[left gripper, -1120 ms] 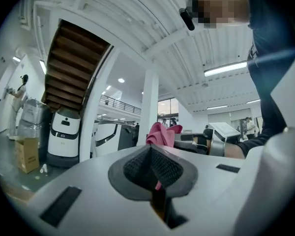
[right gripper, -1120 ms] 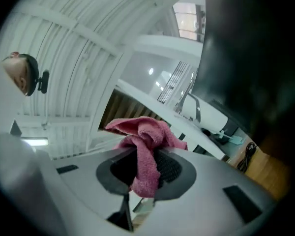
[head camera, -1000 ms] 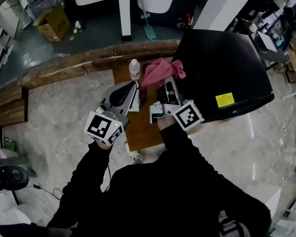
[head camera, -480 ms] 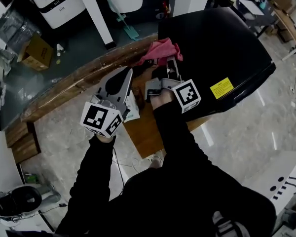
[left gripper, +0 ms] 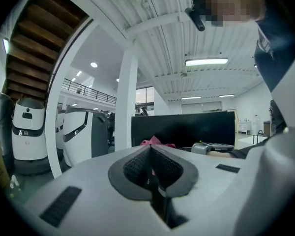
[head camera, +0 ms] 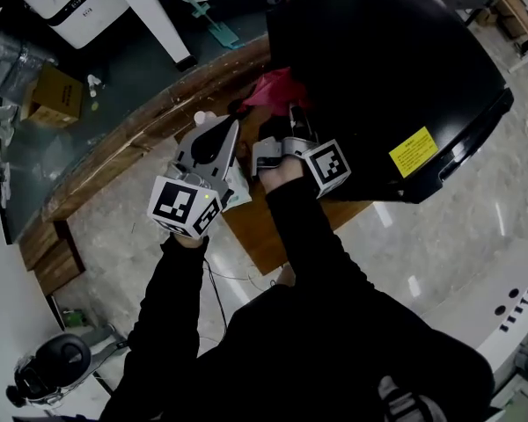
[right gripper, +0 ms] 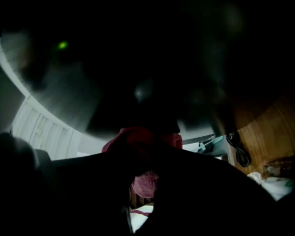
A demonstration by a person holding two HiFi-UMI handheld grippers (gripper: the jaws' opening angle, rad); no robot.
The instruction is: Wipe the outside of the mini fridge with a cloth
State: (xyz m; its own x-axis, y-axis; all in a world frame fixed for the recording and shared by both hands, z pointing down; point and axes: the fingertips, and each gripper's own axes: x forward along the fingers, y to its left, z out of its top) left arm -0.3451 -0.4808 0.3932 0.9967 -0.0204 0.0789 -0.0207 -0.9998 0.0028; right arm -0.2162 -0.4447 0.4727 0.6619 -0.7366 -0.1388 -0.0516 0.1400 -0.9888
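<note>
The fridge (head camera: pixel 396 60), a black box with a yellow label (head camera: pixel 414 152) on one face, stood at the edge of a wooden top (head camera: pixel 260 231), with pale floor (head camera: pixel 114 227) below. The right gripper (head camera: pixel 292 121) was closed on a pink cloth (head camera: pixel 271 90). In the right gripper view a fold of the cloth sat clamped between the two jaws, and the rest was bunched just past their tips. The cloth lay at the fridge's side nearest the left gripper, against its dark wall. The head view suggested contact there, though the right gripper view was too dark to confirm it. That view was filled by the fridge's black surface close ahead, with a strip of wood and a black cable (right gripper: pixel 238 151) at the right. The left gripper (head camera: pixel 233 134) was held just beside the right one, apart from the fridge and the cloth. Its jaws were together with nothing between them, as the left gripper view showed. A white bottle cap (head camera: pixel 200 118) showed just beyond the left gripper's tip. A cardboard box (head camera: pixel 57 95) and a white machine (head camera: pixel 75 3) stood well apart on the far floor.
</note>
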